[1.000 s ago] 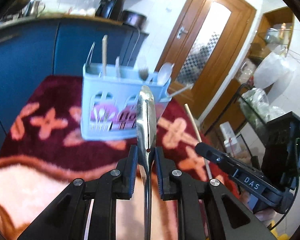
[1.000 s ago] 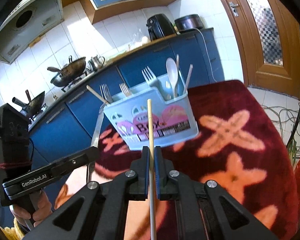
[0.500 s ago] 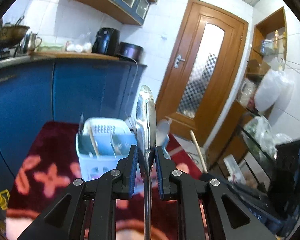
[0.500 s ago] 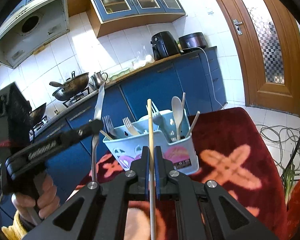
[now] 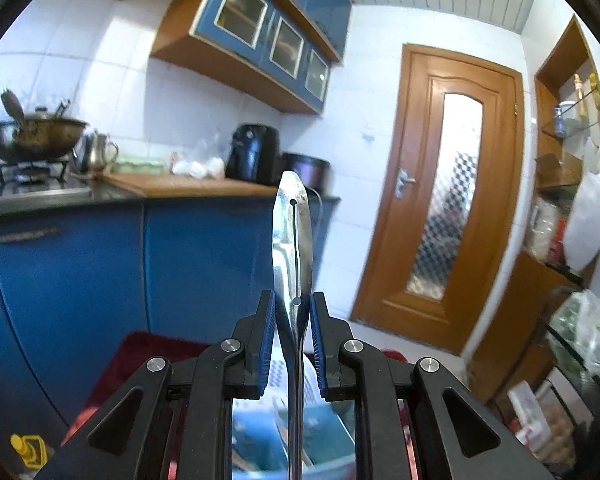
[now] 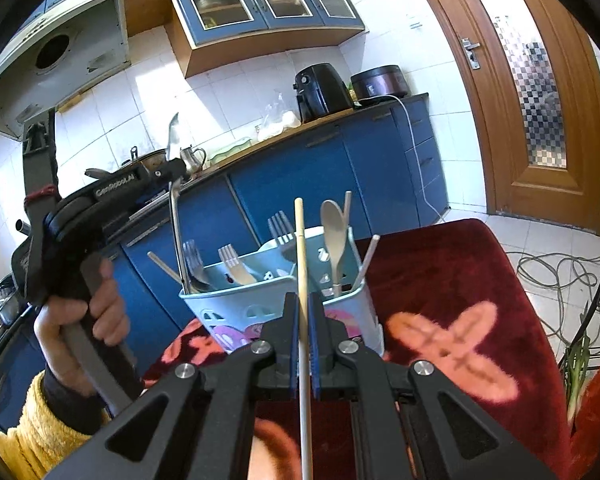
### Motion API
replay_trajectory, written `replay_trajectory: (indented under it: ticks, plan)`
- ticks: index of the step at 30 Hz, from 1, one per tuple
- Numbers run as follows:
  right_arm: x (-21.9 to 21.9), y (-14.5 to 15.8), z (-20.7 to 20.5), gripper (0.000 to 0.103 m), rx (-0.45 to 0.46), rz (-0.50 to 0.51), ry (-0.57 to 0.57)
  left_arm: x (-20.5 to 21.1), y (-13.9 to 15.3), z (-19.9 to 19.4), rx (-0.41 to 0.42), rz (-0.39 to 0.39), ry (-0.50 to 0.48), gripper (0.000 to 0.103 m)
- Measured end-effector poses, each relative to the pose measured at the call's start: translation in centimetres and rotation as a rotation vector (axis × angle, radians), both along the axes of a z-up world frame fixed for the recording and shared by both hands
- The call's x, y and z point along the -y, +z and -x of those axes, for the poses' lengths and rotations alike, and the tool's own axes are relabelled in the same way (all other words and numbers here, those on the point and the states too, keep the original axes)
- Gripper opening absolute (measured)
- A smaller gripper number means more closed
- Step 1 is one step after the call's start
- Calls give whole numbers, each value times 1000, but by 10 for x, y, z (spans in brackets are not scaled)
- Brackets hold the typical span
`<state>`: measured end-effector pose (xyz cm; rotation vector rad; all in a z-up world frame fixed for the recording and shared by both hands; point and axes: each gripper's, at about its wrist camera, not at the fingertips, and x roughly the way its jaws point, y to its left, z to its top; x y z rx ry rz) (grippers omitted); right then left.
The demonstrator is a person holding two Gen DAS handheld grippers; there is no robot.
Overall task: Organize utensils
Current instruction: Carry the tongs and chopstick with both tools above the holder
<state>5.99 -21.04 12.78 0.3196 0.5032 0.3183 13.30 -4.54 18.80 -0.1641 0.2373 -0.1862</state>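
Observation:
A light blue utensil caddy stands on a red cloth and holds forks, a pale spoon and chopsticks. My right gripper is shut on a wooden chopstick that points up, just in front of the caddy. At the left, a hand holds my left gripper above the caddy's left end. It is shut on a steel utensil, handle end up, whose lower end dips among the forks there. In the left wrist view the gripper pinches that steel handle, with the caddy low between the fingers.
Blue cabinets and a counter with an air fryer, a cooker and a wok run behind the caddy. A wooden door is at the right, with cables on the tiled floor.
My left gripper has risen and tipped upward with the steel utensil, and the caddy sank to the bottom of its view. The right gripper drew slightly nearer the caddy, still gripping the chopstick.

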Motion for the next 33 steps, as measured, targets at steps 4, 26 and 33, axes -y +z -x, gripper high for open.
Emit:
replay_trajectory:
  ticks: [4,26,33]
  plan:
    - [5,-4,-6,6,-1,-5,-5,0,-6,-10,33,-17,38,17]
    - [-2,23,-84,7,163,-38,-38,-4,-50,-26,9,3,28,18]
    - [-17,21,-110,7,218,50,-93,-7,-58,-24,5,15,15,18]
